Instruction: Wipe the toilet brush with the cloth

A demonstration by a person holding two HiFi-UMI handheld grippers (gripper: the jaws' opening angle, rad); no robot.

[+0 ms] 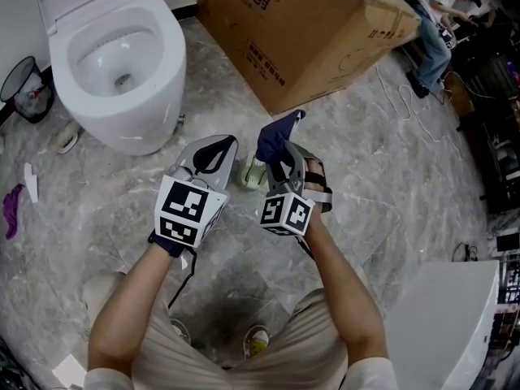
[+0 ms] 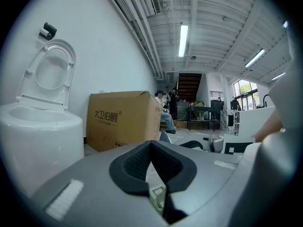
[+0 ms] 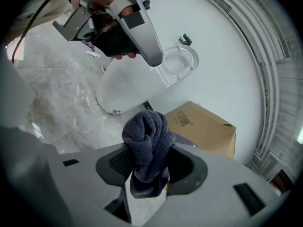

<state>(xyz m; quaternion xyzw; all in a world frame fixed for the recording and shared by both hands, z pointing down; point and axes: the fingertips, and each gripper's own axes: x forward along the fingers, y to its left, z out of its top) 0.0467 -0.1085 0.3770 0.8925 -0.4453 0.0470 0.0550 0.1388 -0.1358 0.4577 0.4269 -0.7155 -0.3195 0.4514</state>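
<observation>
Left claw: my left claw (image 2: 151, 150) points level toward the cardboard box (image 2: 124, 119). Its tips are pressed together at the far end, and only a narrow slit is left behind them.
Right claw: my right claw (image 3: 150, 168) is pinching the cloth (image 3: 144, 136).
Cloth: dark blue towelling, bunched. One fold stands up above the pads and a tail hangs below them.
Toilet brush: the toilet brush (image 1: 253, 173) is a white and pale green thing low between my two claws. A ribbed pale green piece of it also shows in my left claw's slit. I cannot tell whether the pads touch it or whether it stands on the floor (image 1: 382, 177).
In the way: both claws and their marker cubes (image 1: 188, 210) cover most of the brush from above. The cloth hides my right claw's tips.
Around: the toilet (image 1: 114, 63) stands at the floor's far left with its lid (image 2: 52, 74) raised. The box stands at the far edge, just beside the toilet. A black wire bin (image 1: 24, 88) is against the left edge, and a purple scrap (image 1: 12, 210) lies nearer me along that edge. A white cable (image 1: 406, 104) trails over the right part of the floor. A seated person (image 1: 439, 23) is at the far right corner.
Counts: two claws, two marker cubes, one cloth, one brush, one toilet, one box, one bin.
</observation>
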